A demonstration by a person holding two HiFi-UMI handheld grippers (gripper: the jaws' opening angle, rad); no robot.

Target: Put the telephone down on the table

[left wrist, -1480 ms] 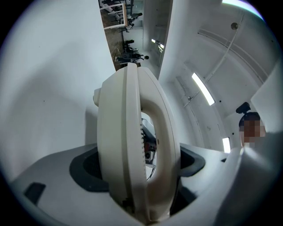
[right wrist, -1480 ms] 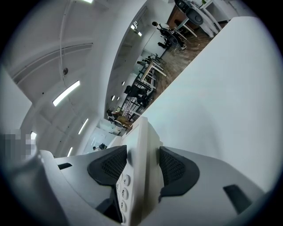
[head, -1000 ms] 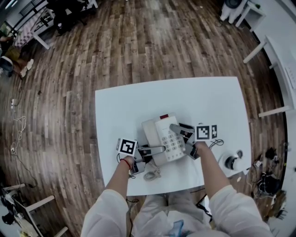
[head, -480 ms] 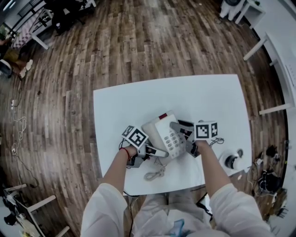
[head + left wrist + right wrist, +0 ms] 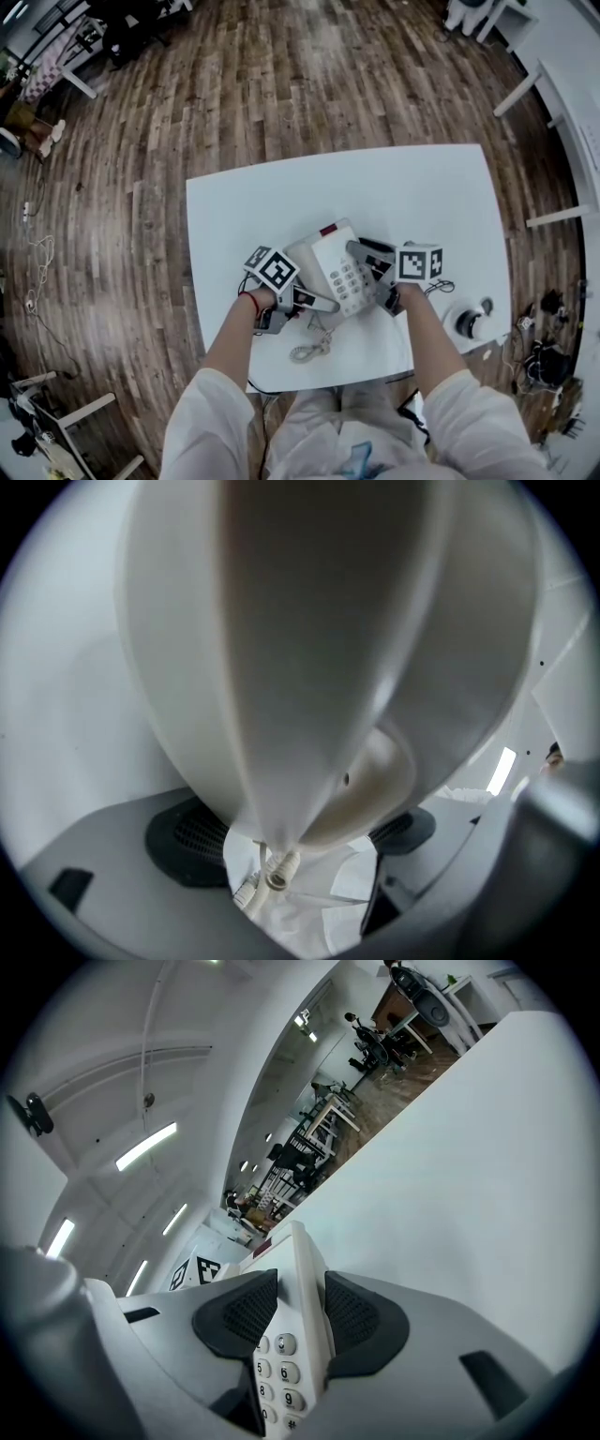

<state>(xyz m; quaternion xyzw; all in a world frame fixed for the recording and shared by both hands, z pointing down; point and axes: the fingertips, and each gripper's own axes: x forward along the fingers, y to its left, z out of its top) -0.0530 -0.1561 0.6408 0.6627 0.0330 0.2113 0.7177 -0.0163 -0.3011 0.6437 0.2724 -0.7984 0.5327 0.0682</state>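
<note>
While just-closed right tongs (image 5: 300,1312) pinch the white plastic telephone (image 5: 323,255) edgewise and left tongs (image 5: 295,832) clamp its white handset (image 5: 309,649), it seems light, slick.

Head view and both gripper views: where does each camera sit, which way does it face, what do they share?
Head view: on the head, steeply down at the table and telephone; forearms, left gripper, right gripper show.
Left gripper view: on that gripper, along its jaws, shut on the handset; its pads show.
Right gripper view: on that gripper, across the table; its jaws, which have just been closing, pinch the telephone's edge.
Shared: head and right gripper views both show the keypad.
</note>
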